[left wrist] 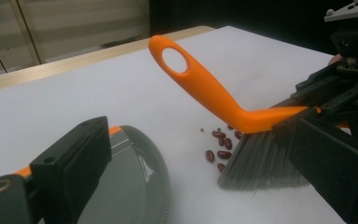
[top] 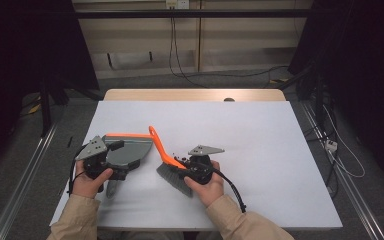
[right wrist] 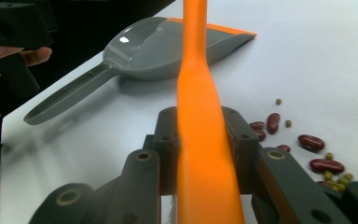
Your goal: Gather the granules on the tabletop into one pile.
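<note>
An orange-handled brush (top: 160,148) with grey bristles (top: 172,176) stands on the white table. My right gripper (top: 181,168) is shut on the handle (right wrist: 198,93) just above the bristles (left wrist: 261,163). Red kidney beans (left wrist: 221,145) and small green beans (right wrist: 336,177) lie scattered beside the bristles. To the left lies a grey dustpan (top: 130,152) with an orange lip, its handle (top: 111,188) toward the person. My left gripper (top: 116,159) hangs over the dustpan's left side. Its jaws stand wide apart, one by the orange lip (left wrist: 114,130), the other over bare table.
The white table top (top: 260,150) stretches to the right and far side, ending in a wooden edge (top: 195,95). Cables (top: 340,150) trail on the floor at the right. A metal rail (top: 25,180) runs along the floor at the left.
</note>
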`<state>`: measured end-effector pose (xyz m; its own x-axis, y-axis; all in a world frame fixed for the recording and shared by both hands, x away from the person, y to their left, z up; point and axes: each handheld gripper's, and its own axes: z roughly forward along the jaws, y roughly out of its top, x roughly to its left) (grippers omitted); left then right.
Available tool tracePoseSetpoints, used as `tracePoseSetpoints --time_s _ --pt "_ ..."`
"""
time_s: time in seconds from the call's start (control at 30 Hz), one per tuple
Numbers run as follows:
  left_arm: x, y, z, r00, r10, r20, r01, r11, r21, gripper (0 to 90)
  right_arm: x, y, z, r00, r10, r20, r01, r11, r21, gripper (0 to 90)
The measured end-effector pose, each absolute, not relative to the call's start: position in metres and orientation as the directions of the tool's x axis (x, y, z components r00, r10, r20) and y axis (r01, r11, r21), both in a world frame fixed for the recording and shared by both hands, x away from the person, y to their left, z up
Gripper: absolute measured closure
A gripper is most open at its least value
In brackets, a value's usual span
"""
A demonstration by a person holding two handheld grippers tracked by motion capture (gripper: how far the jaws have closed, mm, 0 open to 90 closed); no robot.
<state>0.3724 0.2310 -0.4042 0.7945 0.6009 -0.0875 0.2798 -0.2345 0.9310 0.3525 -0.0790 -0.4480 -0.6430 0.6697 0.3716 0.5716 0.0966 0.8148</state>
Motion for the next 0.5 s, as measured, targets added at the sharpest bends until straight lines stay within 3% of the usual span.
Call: tracePoseSetpoints --time_s 0.5 --pt "0.372 0.23 -0.404 0.797 0.598 -0.082 0.276 -0.241 0.931 5.8 0.361 -0.109 -0.448 -0.611 0.699 0.373 0.577 0.07 0.814 71.0"
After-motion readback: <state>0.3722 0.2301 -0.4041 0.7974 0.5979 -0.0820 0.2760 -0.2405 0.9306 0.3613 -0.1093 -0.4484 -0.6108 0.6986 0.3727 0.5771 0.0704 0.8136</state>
